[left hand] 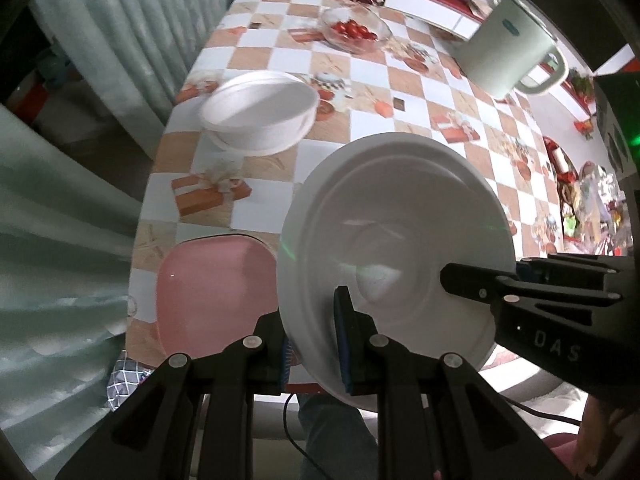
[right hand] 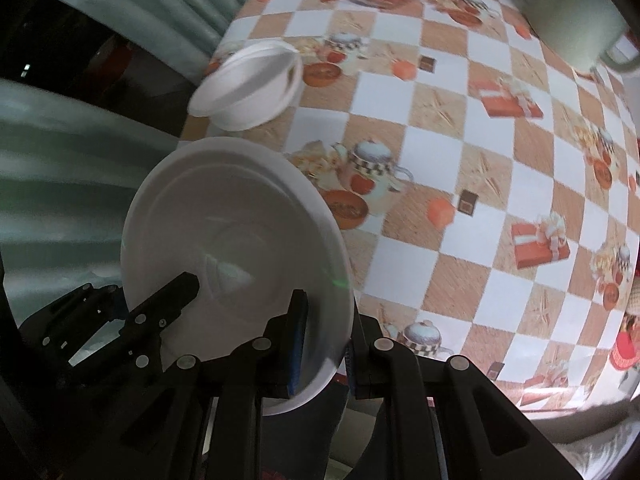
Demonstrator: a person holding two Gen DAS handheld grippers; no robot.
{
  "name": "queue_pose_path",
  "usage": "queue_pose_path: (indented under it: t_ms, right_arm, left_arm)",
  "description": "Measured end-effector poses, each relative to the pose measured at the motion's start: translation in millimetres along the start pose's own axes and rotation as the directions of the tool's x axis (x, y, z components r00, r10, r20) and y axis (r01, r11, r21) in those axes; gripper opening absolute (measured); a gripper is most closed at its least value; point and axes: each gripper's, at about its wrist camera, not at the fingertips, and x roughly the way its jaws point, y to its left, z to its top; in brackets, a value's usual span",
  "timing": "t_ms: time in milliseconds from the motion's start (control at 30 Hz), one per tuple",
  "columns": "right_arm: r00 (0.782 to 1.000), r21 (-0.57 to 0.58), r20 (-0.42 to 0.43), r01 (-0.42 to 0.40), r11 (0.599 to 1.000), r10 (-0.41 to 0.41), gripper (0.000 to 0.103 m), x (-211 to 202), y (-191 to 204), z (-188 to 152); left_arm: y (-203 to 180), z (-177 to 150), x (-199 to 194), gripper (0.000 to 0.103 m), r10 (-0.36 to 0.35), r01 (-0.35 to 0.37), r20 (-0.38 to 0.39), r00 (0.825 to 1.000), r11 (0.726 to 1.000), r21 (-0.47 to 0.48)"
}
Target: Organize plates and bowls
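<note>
A white plate (left hand: 396, 256) hangs tilted above the table's near edge, held by both grippers at opposite sides of its rim. My left gripper (left hand: 314, 344) is shut on the rim closest to its camera. My right gripper (left hand: 480, 280) clamps the other side, one finger across the plate's face. In the right wrist view the plate (right hand: 232, 232) is pinched at the rim by my right gripper (right hand: 326, 344), with the left gripper (right hand: 148, 296) on its far side. A pink plate (left hand: 212, 292) lies under the white one. Stacked white bowls (left hand: 260, 112) sit on the checked table (left hand: 400, 80).
A glass bowl of tomatoes (left hand: 356, 30) stands at the far end, and a pale green jug (left hand: 508, 48) to its right. Ribbed grey-green curtain (left hand: 80, 200) hangs along the table's left side. The stacked bowls (right hand: 252, 84) sit close to the left edge.
</note>
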Motion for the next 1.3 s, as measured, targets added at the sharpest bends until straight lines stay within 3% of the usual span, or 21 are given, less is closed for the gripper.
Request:
queue_pose_path:
  t_ms: [433,1300]
  right_arm:
    - [1.0,-0.063,0.02,0.021,0.998,-0.019,0.019,-5,28,14]
    - [0.999,-0.08,0.026,0.031,0.996,-0.029,0.019,-8,34,49]
  left_arm:
    - [24,6,-11,0.02,0.001,0.001,0.041,0.999,0.999,-0.039]
    - [35,37,-11,0.02,-0.008,0.012,0.063,0.998,0.998,-0.068]
